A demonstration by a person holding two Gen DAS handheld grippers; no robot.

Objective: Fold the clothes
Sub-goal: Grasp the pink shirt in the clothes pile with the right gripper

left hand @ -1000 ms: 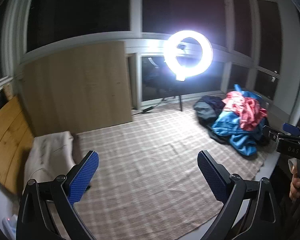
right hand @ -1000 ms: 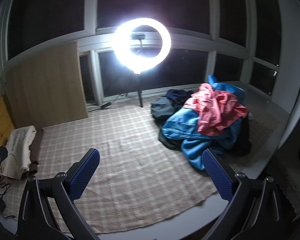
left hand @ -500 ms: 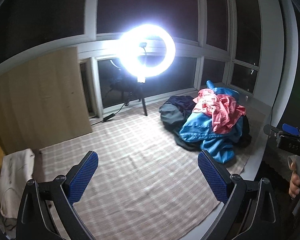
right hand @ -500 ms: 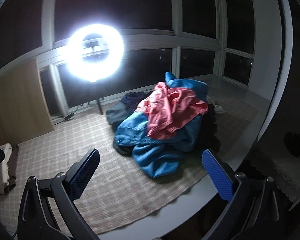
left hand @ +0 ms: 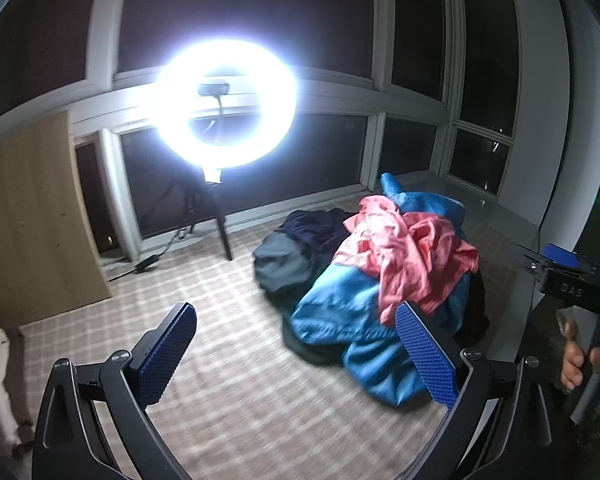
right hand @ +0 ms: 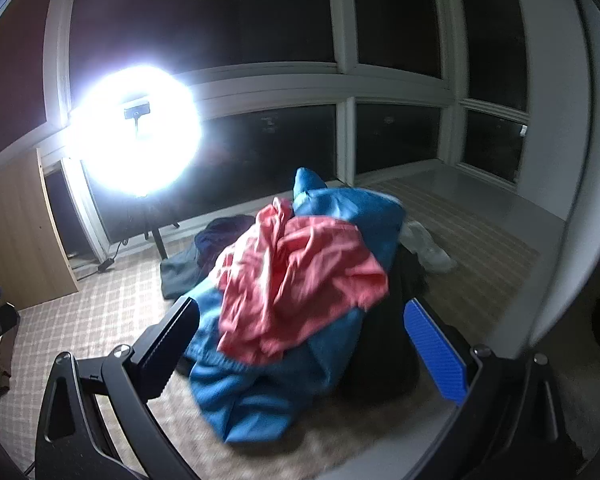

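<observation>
A heap of clothes lies on a checked cloth (left hand: pixel 204 364): a pink garment (left hand: pixel 412 256) (right hand: pixel 300 276) on top of blue ones (left hand: pixel 340 316) (right hand: pixel 260 392), with dark grey and navy pieces (left hand: pixel 296 248) behind. My left gripper (left hand: pixel 296 356) is open and empty, short of the heap's left side. My right gripper (right hand: pixel 300 352) is open and empty too, with the heap right in front, between its blue-padded fingers (right hand: pixel 436 356). In the left wrist view the right gripper's body (left hand: pixel 568 280) and a hand (left hand: pixel 576 364) show at the right edge.
A lit ring light (left hand: pixel 224 108) on a tripod stands at the window behind the cloth. A wooden panel (left hand: pixel 32 224) leans at the left. Folded pale and brown cloth (left hand: pixel 0 384) lies at the far left. A white item (right hand: pixel 428 248) lies behind the heap.
Both grippers have swung right and moved closer to the clothes heap, which now fills much more of each view. Both stayed open.
</observation>
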